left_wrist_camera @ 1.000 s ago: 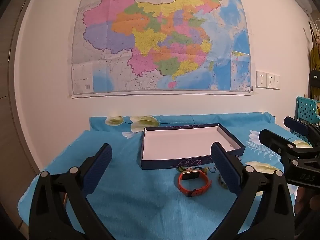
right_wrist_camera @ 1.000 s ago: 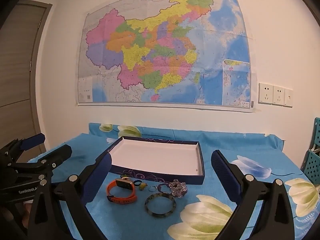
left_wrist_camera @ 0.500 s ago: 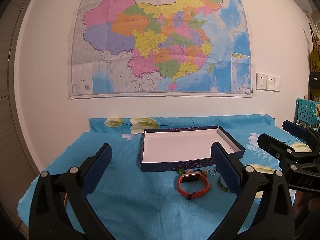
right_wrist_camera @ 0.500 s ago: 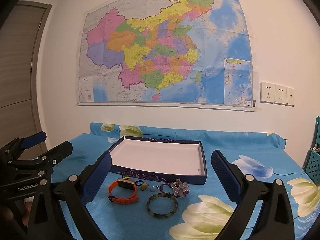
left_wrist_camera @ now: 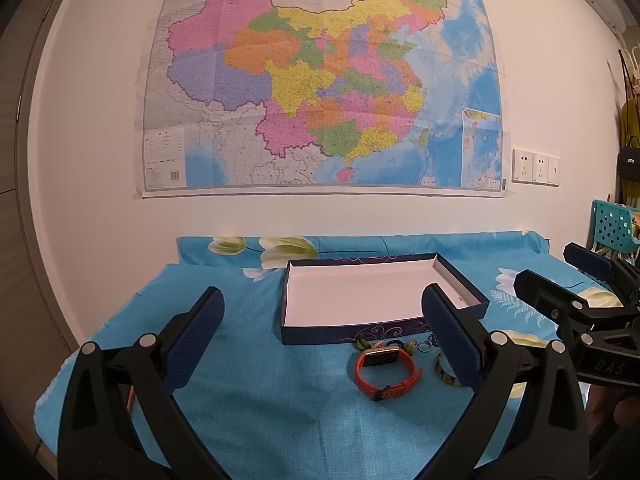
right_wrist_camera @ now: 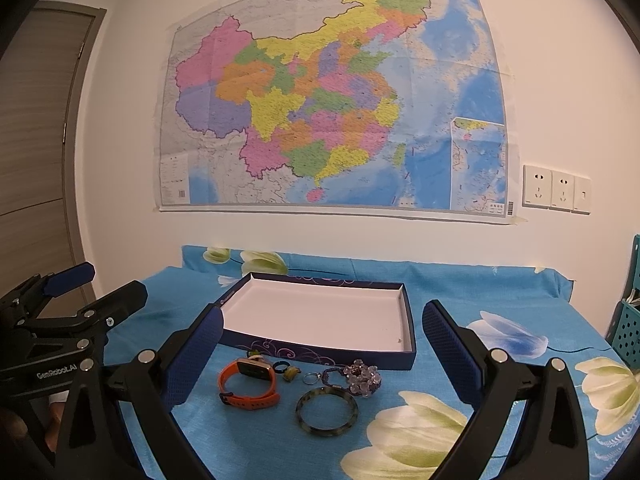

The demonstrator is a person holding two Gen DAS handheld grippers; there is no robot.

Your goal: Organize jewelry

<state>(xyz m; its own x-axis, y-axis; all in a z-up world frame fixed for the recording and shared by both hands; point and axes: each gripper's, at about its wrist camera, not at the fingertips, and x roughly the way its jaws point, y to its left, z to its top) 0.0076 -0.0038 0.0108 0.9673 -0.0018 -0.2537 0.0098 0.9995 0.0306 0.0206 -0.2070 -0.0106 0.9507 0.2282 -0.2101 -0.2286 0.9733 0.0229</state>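
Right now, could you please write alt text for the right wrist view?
An open right tool hovers over a blue floral cloth, where an orange watch, a green bangle and small rings lie before an empty box. A map hangs behind.

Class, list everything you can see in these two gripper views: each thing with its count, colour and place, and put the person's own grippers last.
Shallow cardboard box: one, navy outside, white inside, empty, mid-table.
Orange-strapped smartwatch: one, in front of the box.
Mottled green bangle: one, right of the watch.
Clear crystal bead cluster: one, by the box's front right corner.
Small rings: about three, black, yellowish, silver, between watch and beads.
Floral tablecloth: one, turquoise, covering the table.
Wall map: one, multicoloured, above the table.
Wall sockets: a white row, right of the map.
Left gripper: black, blue pads, open.
Right gripper: same, open.
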